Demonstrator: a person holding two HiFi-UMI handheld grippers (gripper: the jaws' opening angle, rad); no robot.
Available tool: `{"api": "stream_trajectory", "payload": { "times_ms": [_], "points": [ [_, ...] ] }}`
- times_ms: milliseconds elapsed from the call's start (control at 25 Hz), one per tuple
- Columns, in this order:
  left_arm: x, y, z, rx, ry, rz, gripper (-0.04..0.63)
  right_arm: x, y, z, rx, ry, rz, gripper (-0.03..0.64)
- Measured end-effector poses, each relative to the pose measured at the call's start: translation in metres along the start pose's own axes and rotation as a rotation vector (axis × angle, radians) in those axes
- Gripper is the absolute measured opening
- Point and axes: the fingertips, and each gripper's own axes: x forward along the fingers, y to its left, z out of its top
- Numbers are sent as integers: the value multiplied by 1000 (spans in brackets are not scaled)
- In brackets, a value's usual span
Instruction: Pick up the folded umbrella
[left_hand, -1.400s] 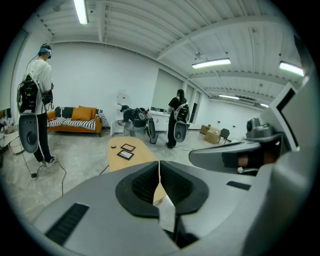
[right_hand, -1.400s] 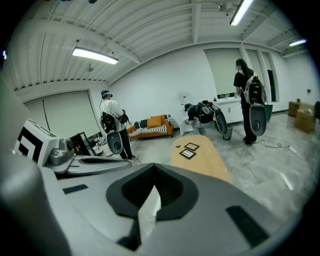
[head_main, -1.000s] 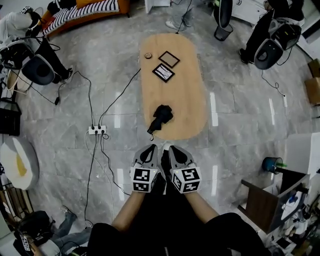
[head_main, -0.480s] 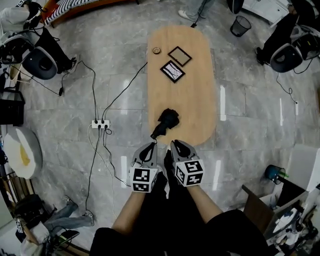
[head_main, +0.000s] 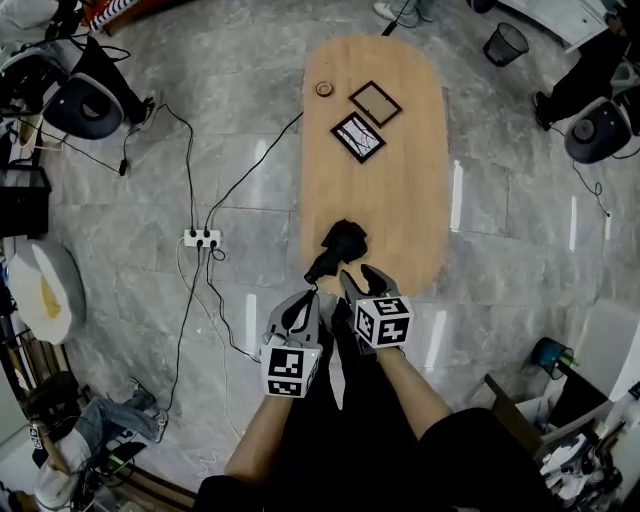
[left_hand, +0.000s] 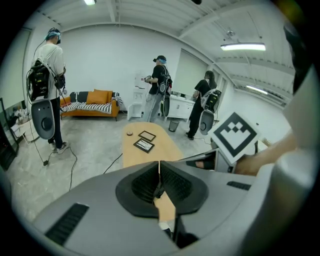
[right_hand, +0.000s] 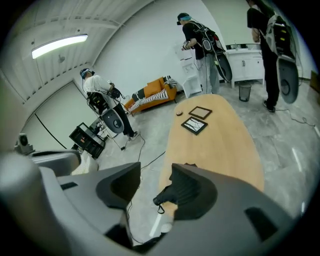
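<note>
The folded black umbrella (head_main: 338, 250) lies on the near end of the oval wooden table (head_main: 400, 210), its handle end poking over the table's left edge. My right gripper (head_main: 358, 278) hovers just short of it; its jaws have just been opening and stand apart with nothing between them. In the right gripper view (right_hand: 155, 190) the umbrella (right_hand: 165, 197) shows ahead through the gap, partly hidden by the right-hand jaw. My left gripper (head_main: 306, 298) is beside it, a little further back and to the left. Its jaws (left_hand: 159, 175) are shut and hold nothing.
Two picture frames (head_main: 358, 137) and a small round thing (head_main: 323, 89) lie at the table's far end. A power strip (head_main: 203, 238) with cables lies on the floor to the left. Several people with gear stand around the room; a waste bin (head_main: 511, 42) stands at the far right.
Both grippers have moved forward and down toward the table's near end. The right gripper's jaws went from shut to open. The umbrella has not moved.
</note>
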Motion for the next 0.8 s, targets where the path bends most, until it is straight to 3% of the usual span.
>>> {"api": "stream_trajectory", "payload": {
  "times_ms": [360,640,800],
  "points": [
    [-4,17,-30,-49,11,5,18,68,-30,-51,101,92,-99,246],
    [-3,17,-70,-61,63,-29,18,115,-63,-99,363,137,-204,268],
    [-6,18,-89,-86,84,-33,18,138,-70,-123,464,177,-215,270]
  ]
}}
